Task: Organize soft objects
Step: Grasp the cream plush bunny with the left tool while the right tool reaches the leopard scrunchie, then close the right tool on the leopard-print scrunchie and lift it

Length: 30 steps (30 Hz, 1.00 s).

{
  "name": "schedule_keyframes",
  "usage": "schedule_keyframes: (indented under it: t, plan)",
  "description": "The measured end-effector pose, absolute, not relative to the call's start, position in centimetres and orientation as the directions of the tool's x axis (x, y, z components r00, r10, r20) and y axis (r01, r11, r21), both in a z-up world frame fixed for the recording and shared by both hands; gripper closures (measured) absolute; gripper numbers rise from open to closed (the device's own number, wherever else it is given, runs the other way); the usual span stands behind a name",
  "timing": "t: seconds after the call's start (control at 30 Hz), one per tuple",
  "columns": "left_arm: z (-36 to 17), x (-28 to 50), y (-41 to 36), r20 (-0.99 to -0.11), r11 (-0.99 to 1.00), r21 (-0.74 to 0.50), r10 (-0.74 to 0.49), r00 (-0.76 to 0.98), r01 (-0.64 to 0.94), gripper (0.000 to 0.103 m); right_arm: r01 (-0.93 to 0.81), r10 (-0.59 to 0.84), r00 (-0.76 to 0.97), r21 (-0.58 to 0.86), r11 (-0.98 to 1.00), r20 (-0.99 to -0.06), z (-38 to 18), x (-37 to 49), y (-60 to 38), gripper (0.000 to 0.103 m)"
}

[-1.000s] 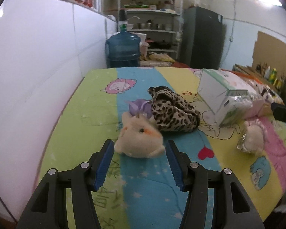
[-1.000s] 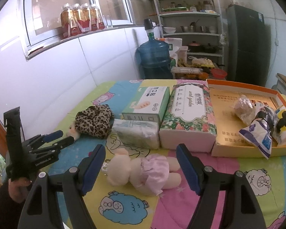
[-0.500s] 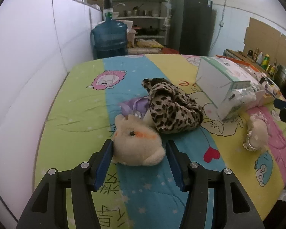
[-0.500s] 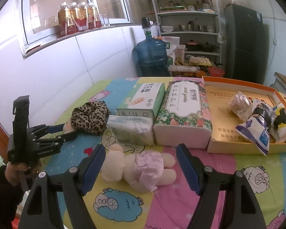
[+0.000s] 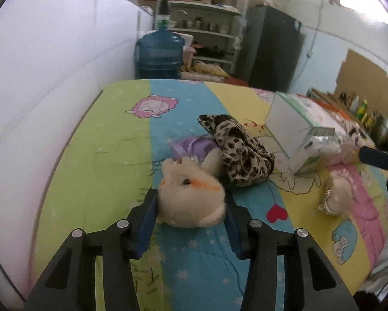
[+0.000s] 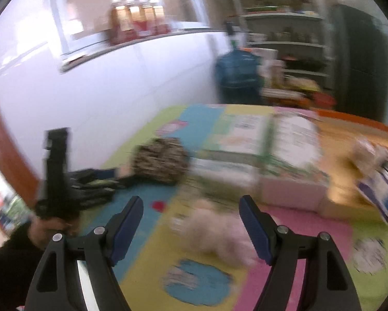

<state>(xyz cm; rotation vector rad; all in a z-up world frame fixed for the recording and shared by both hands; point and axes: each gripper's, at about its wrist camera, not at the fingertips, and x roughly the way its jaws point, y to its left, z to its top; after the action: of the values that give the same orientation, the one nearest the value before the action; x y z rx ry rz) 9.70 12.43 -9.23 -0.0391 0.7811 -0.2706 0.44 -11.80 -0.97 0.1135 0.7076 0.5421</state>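
Note:
A cream plush doll in a purple dress lies on the colourful quilt, its body partly under a leopard-print cloth. My left gripper is open with its blue pads on either side of the doll's head. A second cream doll in a pink dress lies to the right. In the blurred right wrist view that doll lies between the wide-open fingers of my right gripper. The leopard cloth and the left gripper show at left.
A white-green tissue box and a soft tissue pack stand right of the leopard cloth. Tissue boxes and an orange tray with snack bags sit behind the pink doll. A white wall runs along the left; a blue water jug stands beyond the quilt.
My left gripper moved forward until its pads flank the cream doll's head. My right gripper swung left and closer over the pink-dress doll; its view is now motion-blurred.

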Motion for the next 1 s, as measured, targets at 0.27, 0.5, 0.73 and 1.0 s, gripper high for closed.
schedule_keyframes:
  t: [0.27,0.5,0.73,1.0]
  plan:
    - [-9.4,6.5,14.6,-0.656,0.982,-0.175,-0.173,0.735,0.075,0.054,-0.525,0.552,0.571,0.247,0.815,-0.607,-1.0,5.4,-4.3,0.027]
    - [-9.4,3.5,16.5,-0.608,0.983,-0.179,-0.077,0.790,-0.042,0.054,-0.467,0.478,0.537,0.227,0.855,-0.695,-4.2,9.3,-1.3,0.027]
    - [-8.8,1.2,16.5,-0.554,0.984,-0.165,-0.043,0.832,-0.059,0.054,-0.447,0.382,0.548,0.126,0.886,-0.744,-4.9,10.8,1.3,0.027]
    - [-9.0,0.6,17.8,-0.533,0.977,-0.202,-0.052,0.845,-0.068,0.054,-0.447,0.275,0.526,0.013,0.894,-0.805,-6.1,12.3,3.7,0.045]
